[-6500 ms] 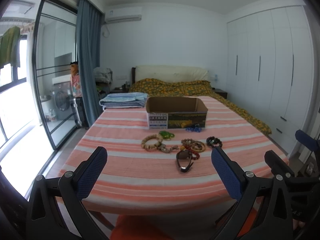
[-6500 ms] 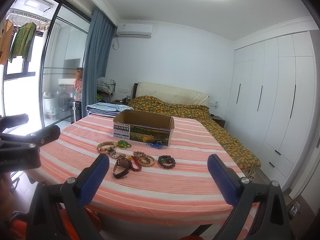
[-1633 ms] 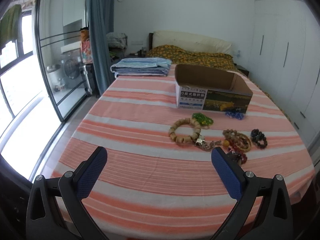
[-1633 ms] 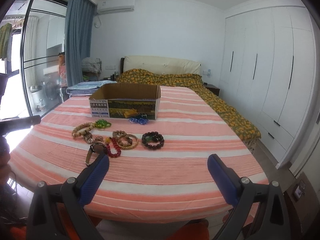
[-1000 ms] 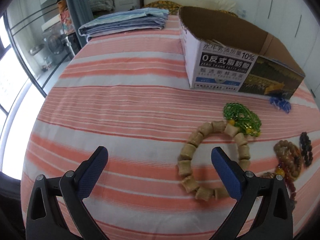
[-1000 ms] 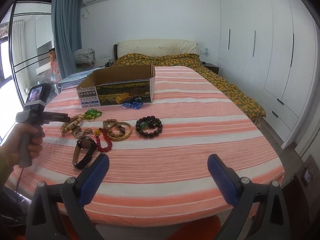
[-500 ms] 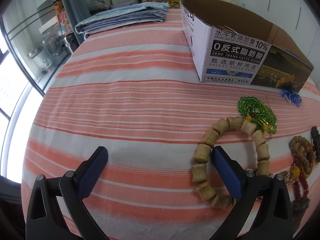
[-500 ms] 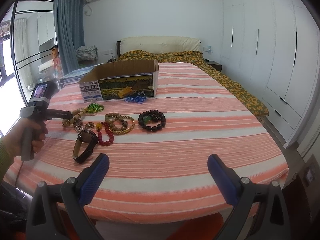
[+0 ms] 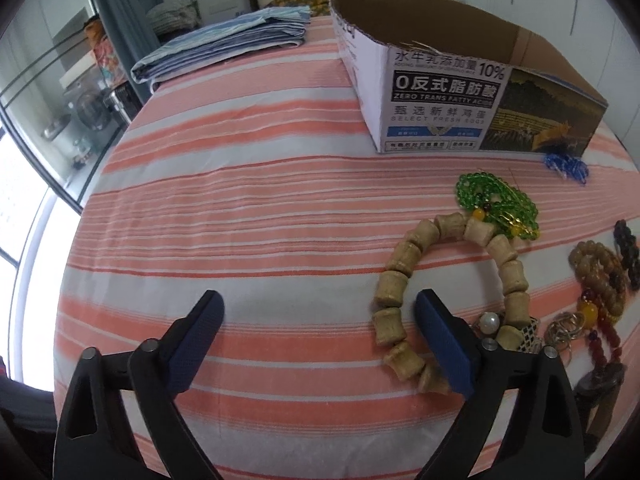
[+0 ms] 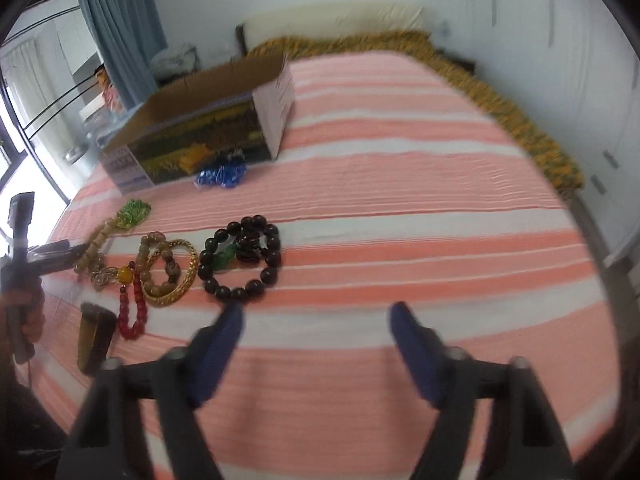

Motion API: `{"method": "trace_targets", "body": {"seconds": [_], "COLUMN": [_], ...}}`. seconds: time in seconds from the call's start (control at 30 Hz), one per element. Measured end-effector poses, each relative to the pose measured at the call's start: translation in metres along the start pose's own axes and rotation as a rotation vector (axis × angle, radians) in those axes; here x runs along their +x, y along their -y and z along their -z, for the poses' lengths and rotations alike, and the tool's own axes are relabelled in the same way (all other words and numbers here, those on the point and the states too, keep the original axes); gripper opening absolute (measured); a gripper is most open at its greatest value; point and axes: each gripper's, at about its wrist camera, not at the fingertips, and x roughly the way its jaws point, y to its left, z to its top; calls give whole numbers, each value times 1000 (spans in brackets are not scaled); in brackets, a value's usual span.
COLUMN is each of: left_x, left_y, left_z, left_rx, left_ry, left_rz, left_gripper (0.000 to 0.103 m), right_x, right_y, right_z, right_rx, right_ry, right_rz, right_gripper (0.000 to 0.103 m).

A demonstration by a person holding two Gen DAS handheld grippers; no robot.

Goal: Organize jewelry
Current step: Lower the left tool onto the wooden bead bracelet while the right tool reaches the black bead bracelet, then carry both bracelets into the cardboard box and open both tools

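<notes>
While half a second ago the left tongs (image 9: 318, 314) stood a little short of the jewelry, they now sit lower and closer over the striped counter (image 9: 240, 208), jaws wide and holding nothing. Their right pad lies inside the loop of the wooden bead bracelet (image 9: 450, 292), just beside its near-left beads, with the left pad over bare cloth. That placement suggests the bracelet's near side is about to be pinched, the first pick of the sorting.

From the right wrist view, the right tongs (image 10: 316, 326) have also dropped toward the counter, and the view is blurred by motion. They are wide too and empty, their left tip just short of the dark bead bracelet (image 10: 240, 264).

Just past the wooden loop lies the green bead bracelet (image 9: 496, 204), touching it, so a lift may drag it. Farther on, the blue beads (image 9: 566, 164) rest against the cardboard box (image 9: 460, 92), apparently the destination; its inside is not visible. Every piece in view is on the cloth, so the sorting seems barely begun.
</notes>
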Motion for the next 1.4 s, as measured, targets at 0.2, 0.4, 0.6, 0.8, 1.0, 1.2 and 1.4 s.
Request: {"method": "trace_targets", "body": {"seconds": [0.2,0.4,0.6,0.8,1.0,1.2,1.4], "left_x": [-8,-16,-19,-28,-58,-105,-135], "left_y": [11,37,31,15,1,-7,-8], "left_z": [4,11,12,8,-5,-39,-98], "left_rx": [60,190,148,57,-16,-56,-81], "left_ry": [5,39,32,35,81,163,249], "left_rz": [70,39,74,137,201,267,322], "left_gripper": [52,15,13,13,12,12,12], "right_x": [43,53,33,-5,-32,-57,-61], "right_y": [-28,-42,-24,-20,-40,-68,-104], "right_z": [-22,-30,-22,-36,-63,-98,-156], "right_rx": [-124,-215,-186,-140,-180,-231,-263], "right_ry": [-52,-101,-125,-22,53,129,214], "right_rz": [-35,13,30,-19,-55,-91,-161], "right_gripper": [38,13,13,13,13,13,13]}}
